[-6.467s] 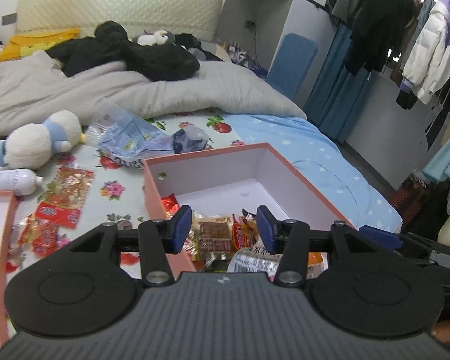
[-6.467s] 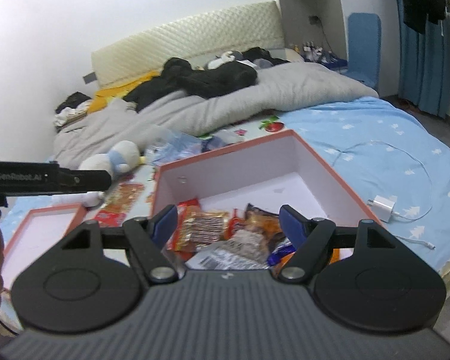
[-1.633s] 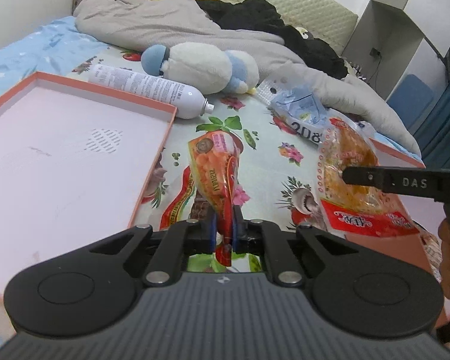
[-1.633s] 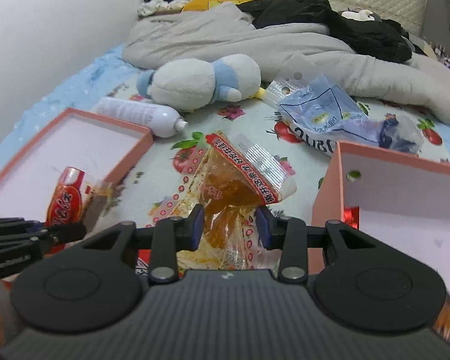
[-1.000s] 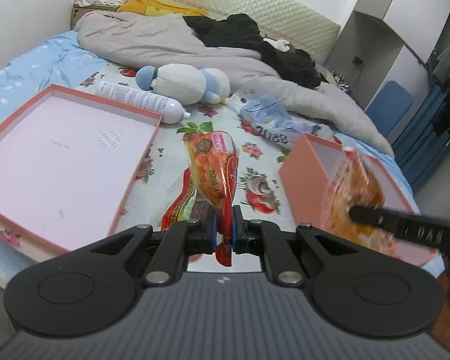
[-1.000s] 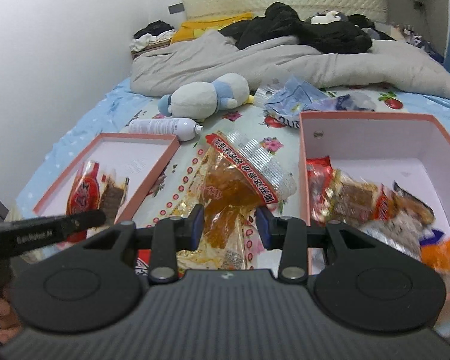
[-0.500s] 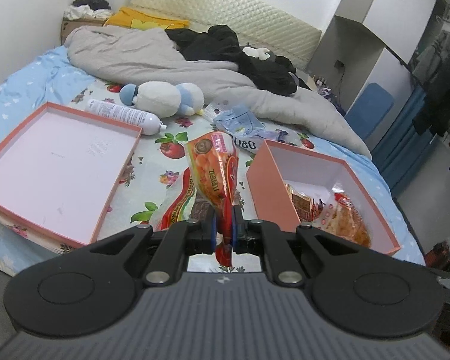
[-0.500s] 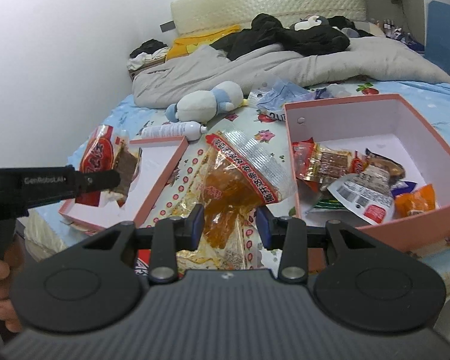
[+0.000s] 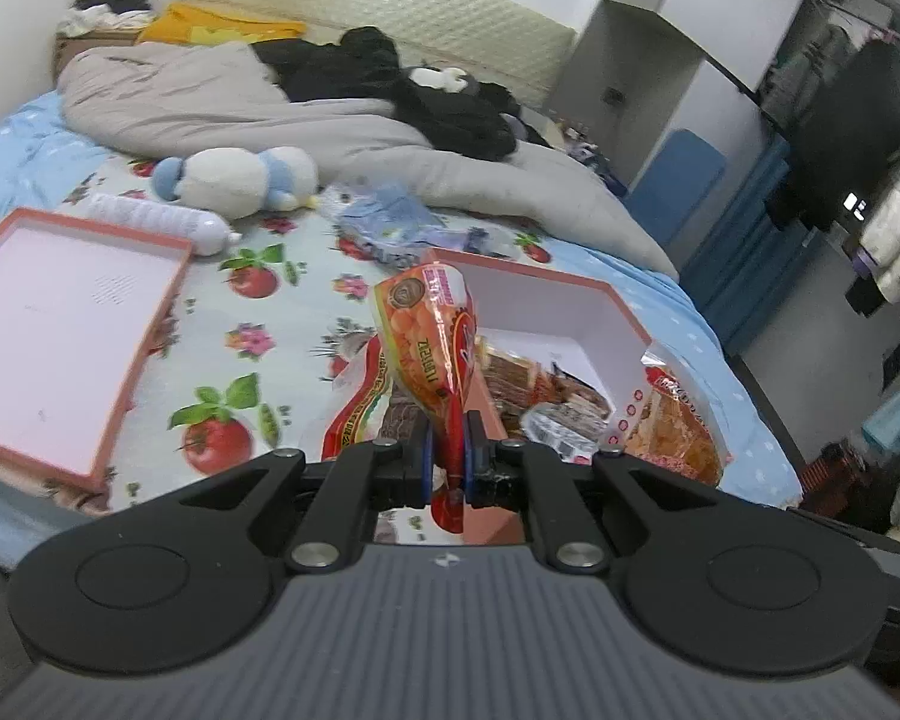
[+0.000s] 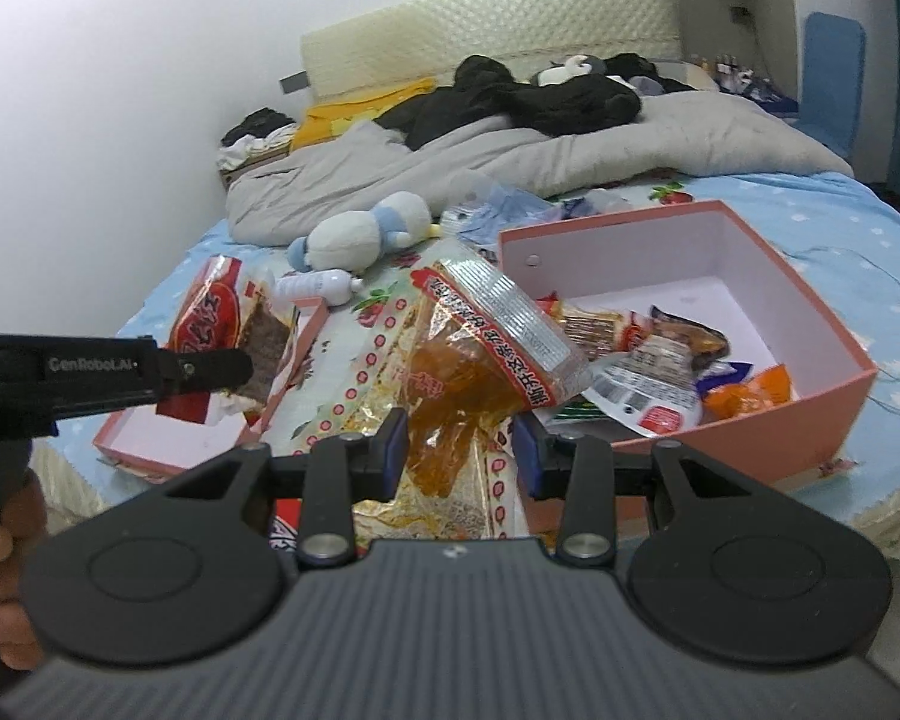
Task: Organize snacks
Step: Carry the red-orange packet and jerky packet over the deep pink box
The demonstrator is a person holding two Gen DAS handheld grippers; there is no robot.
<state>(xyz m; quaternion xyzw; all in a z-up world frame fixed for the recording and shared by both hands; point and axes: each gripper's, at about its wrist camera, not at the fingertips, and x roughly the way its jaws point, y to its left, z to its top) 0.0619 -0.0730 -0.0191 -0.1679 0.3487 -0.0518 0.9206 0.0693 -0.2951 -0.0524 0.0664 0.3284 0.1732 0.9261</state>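
Bed point(image 9: 282, 324): floral sheet, fruit and flower print, pale blue cover along its sides. Grey duvet point(image 9: 228, 102) bunched toward the quilted cream headboard point(image 9: 390, 6). Black clothing point(image 10: 534, 93) piled on the duvet. White-and-blue plush toy point(image 9: 240, 180) lies just beside a white spray can point(image 9: 156, 219); I cannot tell if they touch. Crumpled blue plastic bag point(image 9: 390, 228) near the plush. Blue chair point(image 9: 684, 180) stands beyond the bed's far corner.

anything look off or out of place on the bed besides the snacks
Yes. A white spray can lies on its side on the fruit-print sheet beside the pink lid, next to a plush toy, and a crumpled blue plastic bag sits behind the pink box. None are snacks.
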